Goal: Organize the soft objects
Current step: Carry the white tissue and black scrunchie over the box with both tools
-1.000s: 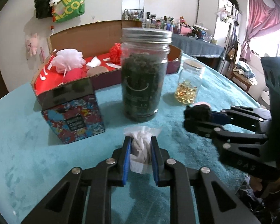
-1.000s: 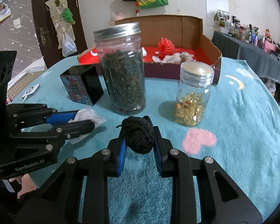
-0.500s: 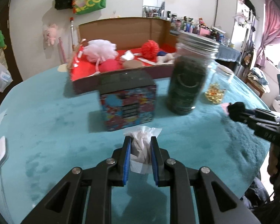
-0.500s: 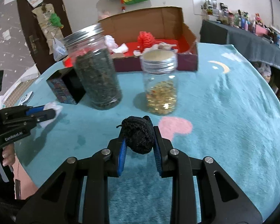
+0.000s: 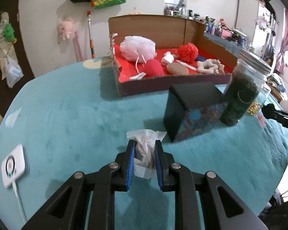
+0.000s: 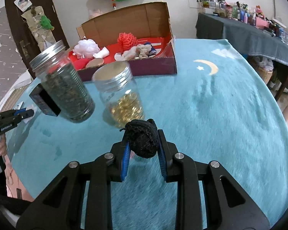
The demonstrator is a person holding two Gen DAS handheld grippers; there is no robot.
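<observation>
My left gripper (image 5: pixel 144 154) is shut on a crumpled white tissue (image 5: pixel 145 147), held above the teal tablecloth. My right gripper (image 6: pixel 142 143) is shut on a black knitted ball (image 6: pixel 143 137). A cardboard box with a red floor (image 5: pixel 190 88) stands at the far side of the table. It holds a white mesh pouf (image 5: pixel 137 47), a red yarn ball (image 5: pixel 188 52), a red pad and several other soft pieces. In the right wrist view the box (image 6: pixel 153 66) lies behind the two jars. The left gripper (image 6: pixel 19 115) shows at that view's left edge, the right gripper (image 5: pixel 274 113) at the left view's right edge.
A tall jar of dark dried leaves (image 5: pixel 240 95) and a smaller jar of golden capsules (image 6: pixel 122 99) stand in front of the box. A black tin with a colourful side (image 5: pixel 194 109) sits beside them. A white device with a cable (image 5: pixel 13 165) lies at the near left. A hand (image 6: pixel 1 147) grips the left tool.
Both grippers kept their grips while moving. The left view swung leftward, so the tin and jar slid to the right. The right view shifted right, so the jars moved left and the box drew closer.
</observation>
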